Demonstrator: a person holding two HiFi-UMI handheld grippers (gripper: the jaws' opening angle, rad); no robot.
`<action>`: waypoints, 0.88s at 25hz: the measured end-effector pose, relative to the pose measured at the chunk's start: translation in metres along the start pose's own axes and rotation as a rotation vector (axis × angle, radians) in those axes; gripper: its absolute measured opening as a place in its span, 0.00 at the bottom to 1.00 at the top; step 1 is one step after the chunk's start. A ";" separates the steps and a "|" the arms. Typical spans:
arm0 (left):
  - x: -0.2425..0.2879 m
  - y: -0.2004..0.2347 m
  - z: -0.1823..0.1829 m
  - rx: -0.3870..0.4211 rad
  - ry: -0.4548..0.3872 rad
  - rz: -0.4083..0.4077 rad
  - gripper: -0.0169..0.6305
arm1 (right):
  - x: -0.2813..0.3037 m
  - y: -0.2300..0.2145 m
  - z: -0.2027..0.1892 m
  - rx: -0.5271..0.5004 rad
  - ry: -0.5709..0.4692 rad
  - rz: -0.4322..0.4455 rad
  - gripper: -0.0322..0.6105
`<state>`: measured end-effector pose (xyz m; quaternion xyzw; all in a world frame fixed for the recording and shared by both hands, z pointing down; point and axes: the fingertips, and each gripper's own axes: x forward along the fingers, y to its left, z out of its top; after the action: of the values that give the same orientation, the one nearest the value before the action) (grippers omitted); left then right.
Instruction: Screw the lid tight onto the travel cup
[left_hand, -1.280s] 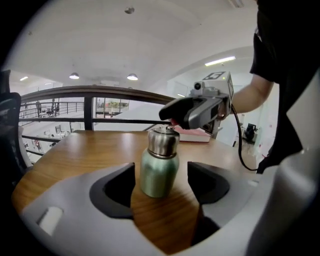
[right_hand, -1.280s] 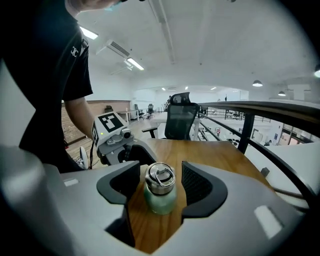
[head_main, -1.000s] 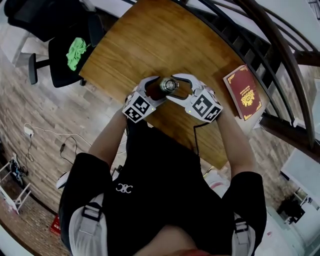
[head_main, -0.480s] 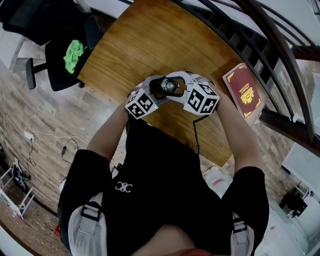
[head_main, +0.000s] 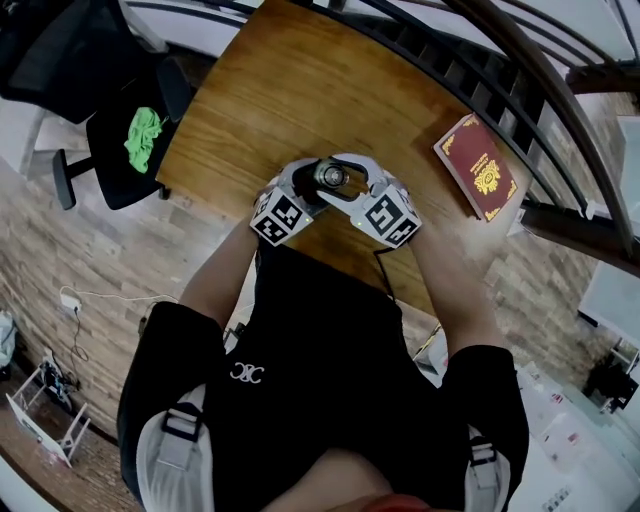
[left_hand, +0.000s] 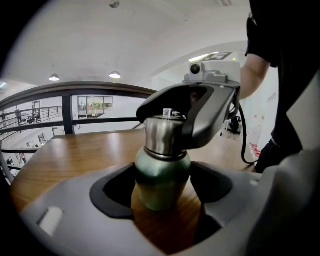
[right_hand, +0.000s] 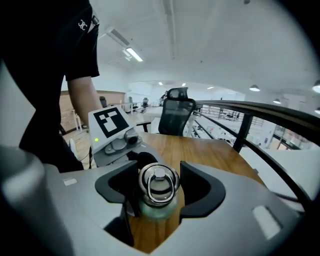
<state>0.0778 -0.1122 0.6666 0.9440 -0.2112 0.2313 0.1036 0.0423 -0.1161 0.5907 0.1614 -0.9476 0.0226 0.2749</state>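
On the wooden table (head_main: 262, 100), with an office chair (head_main: 112, 148) at ten o'clock and a red booklet (head_main: 477, 168) at two o'clock, the green travel cup (left_hand: 162, 181) stands upright at centre. The left gripper (left_hand: 164, 189) clamps its body; the right gripper (right_hand: 159, 187) is closed around the steel lid (right_hand: 158, 183).

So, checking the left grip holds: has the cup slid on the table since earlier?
No. The cup keeps its spot against the red book; only the camera shifted.
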 end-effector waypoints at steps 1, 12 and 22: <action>0.000 0.000 0.000 0.003 0.002 0.000 0.63 | -0.001 -0.003 0.003 0.027 -0.023 -0.048 0.45; 0.001 0.000 0.004 0.024 -0.025 -0.028 0.63 | -0.009 -0.016 0.000 0.306 -0.147 -0.385 0.45; 0.004 -0.003 0.002 0.076 -0.004 -0.143 0.63 | -0.027 0.005 -0.020 -0.176 0.278 0.124 0.46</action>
<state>0.0829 -0.1117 0.6668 0.9604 -0.1344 0.2294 0.0835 0.0722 -0.1008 0.5934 0.0733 -0.9068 -0.0217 0.4146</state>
